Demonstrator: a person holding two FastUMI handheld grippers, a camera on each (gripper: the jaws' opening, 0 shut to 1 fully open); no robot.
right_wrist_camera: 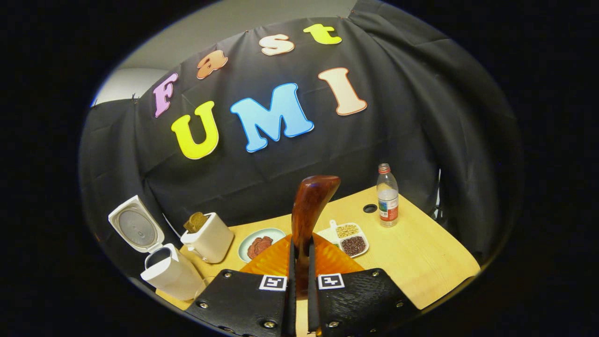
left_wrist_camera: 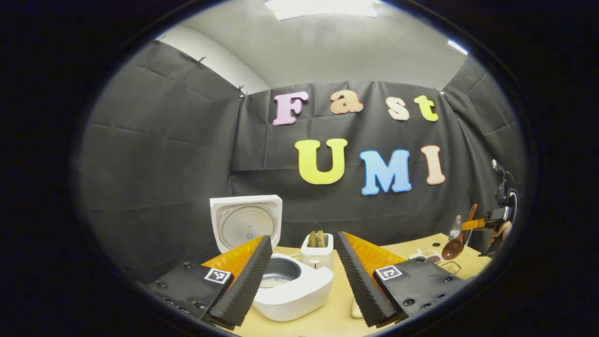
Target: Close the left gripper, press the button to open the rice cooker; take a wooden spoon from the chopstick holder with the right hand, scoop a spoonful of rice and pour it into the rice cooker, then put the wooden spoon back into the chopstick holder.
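The white rice cooker stands open with its lid upright; something pale lies in the bottom of its grey inner pot. My left gripper is open just in front of it, holding nothing. Behind the cooker is the white chopstick holder with wooden utensils in it. My right gripper is shut on the handle of the wooden spoon, held above the table. In the left gripper view the same spoon hangs bowl-down from the right gripper at far right. The cooker and holder sit at left.
On the wooden table are a plate with reddish food, a divided dish of grains and beans, a water bottle and a round hole. A small wire rack lies near the dish.
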